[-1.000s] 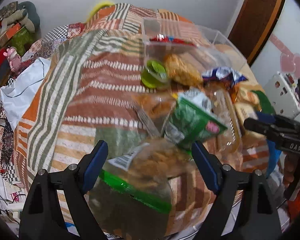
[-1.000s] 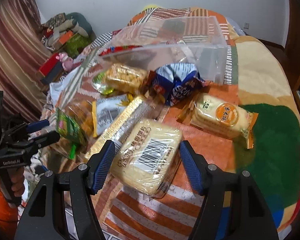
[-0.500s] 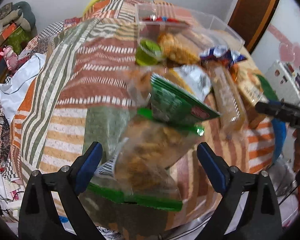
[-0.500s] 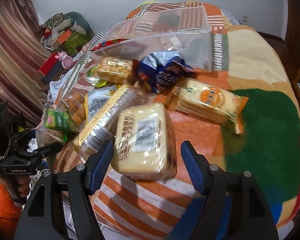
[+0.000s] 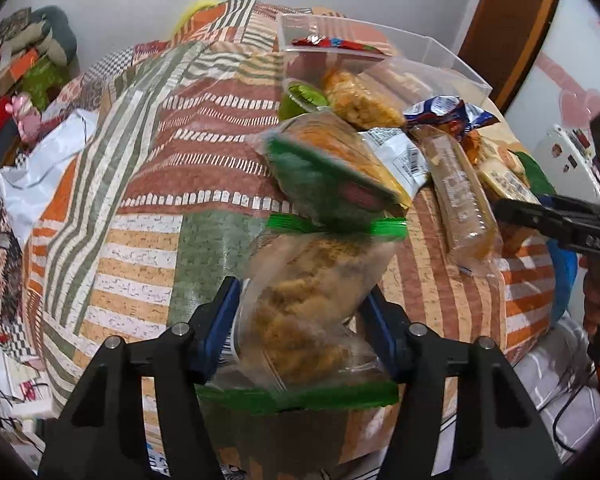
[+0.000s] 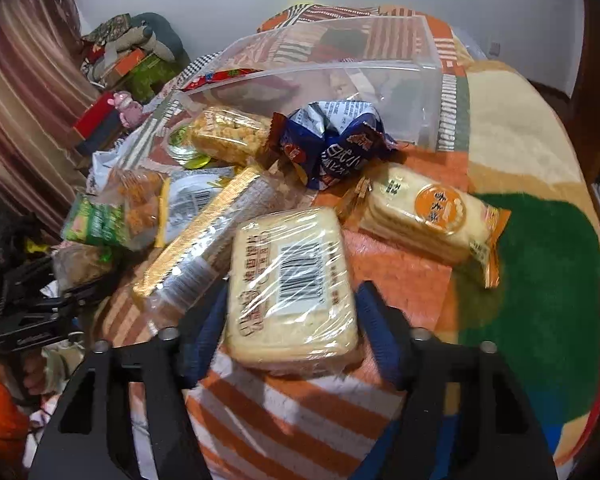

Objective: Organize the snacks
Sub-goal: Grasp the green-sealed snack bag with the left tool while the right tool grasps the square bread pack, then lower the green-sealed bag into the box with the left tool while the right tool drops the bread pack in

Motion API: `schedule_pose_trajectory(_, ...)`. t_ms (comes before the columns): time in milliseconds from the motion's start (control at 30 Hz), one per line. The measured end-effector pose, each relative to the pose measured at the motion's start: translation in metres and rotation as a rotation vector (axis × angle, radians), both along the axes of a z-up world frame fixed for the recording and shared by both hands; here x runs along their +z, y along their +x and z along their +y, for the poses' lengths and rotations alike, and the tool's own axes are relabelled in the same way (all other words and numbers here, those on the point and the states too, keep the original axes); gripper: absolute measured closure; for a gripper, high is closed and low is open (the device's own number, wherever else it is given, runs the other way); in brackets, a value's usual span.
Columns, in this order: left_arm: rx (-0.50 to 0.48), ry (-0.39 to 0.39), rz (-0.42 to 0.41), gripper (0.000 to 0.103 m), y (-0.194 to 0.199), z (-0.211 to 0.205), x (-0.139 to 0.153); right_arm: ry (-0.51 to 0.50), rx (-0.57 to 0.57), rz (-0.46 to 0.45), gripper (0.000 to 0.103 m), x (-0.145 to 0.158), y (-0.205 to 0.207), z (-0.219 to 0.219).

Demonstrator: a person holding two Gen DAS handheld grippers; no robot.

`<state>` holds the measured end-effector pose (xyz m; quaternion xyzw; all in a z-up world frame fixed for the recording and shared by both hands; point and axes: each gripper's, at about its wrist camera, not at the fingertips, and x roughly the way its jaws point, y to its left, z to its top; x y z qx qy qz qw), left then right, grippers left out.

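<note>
- Left wrist view: left gripper (image 5: 300, 330) is pinching a clear bag w/ green strips (image 5: 308, 320), brown fried snacks inside; jaws have just been closing, blue pads are pressing both sides of the bag.
- Bag is sitting at the near edge of the bed, on the striped quilt (image 5: 148, 208); it's blurred, top green strip is touching a green-label snack bag (image 5: 332, 184) lying just behind.
- Further back along the quilt: long biscuit sleeve (image 5: 460, 196), puffed rice bar (image 5: 360, 100), green jelly cup (image 5: 304, 98), blue wrappers (image 5: 448, 114).
- Clear plastic bin (image 5: 440, 60) is sitting toward the far end of the bed, red packet (image 5: 328, 43) at its rim.
- Right gripper (image 5: 556, 224) is showing at the right edge of this view, state not readable here.
- Right wrist view: right gripper (image 6: 290, 322) is straddling a pale cake pack w/ barcode (image 6: 292, 284); jaws have just been closing, pads are sitting tight at both sides of the pack, gripping it.
- Pack is lying near the bed's front edge, on orange-striped cover (image 6: 292, 412), just beside a gold-edged biscuit sleeve (image 6: 204, 236).
- Round rice-cracker pack (image 6: 424, 216) is lying right of it, apart; blue wrappers (image 6: 332, 144) behind, in front of the clear bin (image 6: 380, 76).
- Left gripper (image 6: 40, 304) is visible at the left edge.
</note>
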<state>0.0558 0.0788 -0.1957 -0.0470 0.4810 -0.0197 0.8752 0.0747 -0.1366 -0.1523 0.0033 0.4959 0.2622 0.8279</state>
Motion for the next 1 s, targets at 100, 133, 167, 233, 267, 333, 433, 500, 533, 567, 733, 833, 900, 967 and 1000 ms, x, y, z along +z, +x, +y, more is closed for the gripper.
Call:
schedule_pose_trajectory(100, -0.014, -0.010, -0.008, 0.047, -0.004, -0.002, 0.004, 0.006, 0.006, -0.017, 0.048, 0.002, -0.002, -0.002)
schedule_pose_trajectory(133, -0.017, -0.013, -0.013, 0.047, -0.006, -0.004, 0.006, 0.003, 0.010, -0.024, 0.049, 0.003, -0.004, -0.002)
schedule_pose_trajectory(167, -0.021, -0.017, -0.019, 0.047, -0.007, -0.005, 0.009, 0.005, 0.011, -0.029, 0.049, 0.005, -0.005, -0.003)
schedule_pose_trajectory(233, -0.030, -0.019, -0.033, 0.047, -0.010, -0.008, 0.015, 0.024, 0.009, -0.025, 0.050, 0.006, -0.007, -0.006)
schedule_pose_trajectory(267, -0.036, -0.018, -0.045, 0.047, -0.011, -0.010, 0.020, 0.036, 0.006, -0.025, 0.050, 0.008, -0.007, -0.007)
schedule_pose_trajectory(333, -0.045, -0.025, -0.065, 0.047, -0.012, -0.014, 0.028, 0.048, 0.001, -0.031, 0.050, 0.012, -0.008, -0.009)
schedule_pose_trajectory(433, -0.051, -0.021, -0.093, 0.047, -0.012, -0.018, 0.040, 0.070, -0.008, -0.042, 0.050, 0.020, -0.009, -0.014)
schedule_pose_trajectory(500, -0.053, -0.020, -0.116, 0.048, -0.009, -0.020, 0.049, 0.085, -0.014, -0.056, 0.050, 0.027, -0.010, -0.016)
schedule_pose_trajectory(533, -0.052, -0.018, -0.126, 0.048, -0.008, -0.021, 0.053, 0.092, -0.016, -0.068, 0.050, 0.032, -0.011, -0.018)
schedule_pose_trajectory(567, -0.050, -0.015, -0.136, 0.048, -0.006, -0.021, 0.057, 0.096, -0.018, -0.076, 0.050, 0.035, -0.011, -0.017)
schedule_pose_trajectory(733, -0.041, -0.019, -0.202, 0.048, 0.010, -0.020, 0.082, 0.135, -0.034, -0.121, 0.050, 0.055, -0.007, -0.021)
schedule_pose_trajectory(833, -0.036, -0.014, -0.242, 0.048, 0.022, -0.020, 0.096, 0.160, -0.046, -0.150, 0.050, 0.066, -0.001, -0.023)
schedule_pose_trajectory(900, -0.035, -0.017, -0.266, 0.047, 0.033, -0.020, 0.106, 0.169, -0.051, -0.169, 0.050, 0.072, 0.003, -0.023)
schedule_pose_trajectory(967, -0.032, -0.010, -0.286, 0.047, 0.045, -0.022, 0.115, 0.180, -0.059, -0.188, 0.050, 0.078, 0.010, -0.022)
schedule_pose_trajectory(1000, -0.031, -0.006, -0.292, 0.047, 0.051, -0.022, 0.118, 0.185, -0.062, -0.197, 0.050, 0.081, 0.013, -0.021)
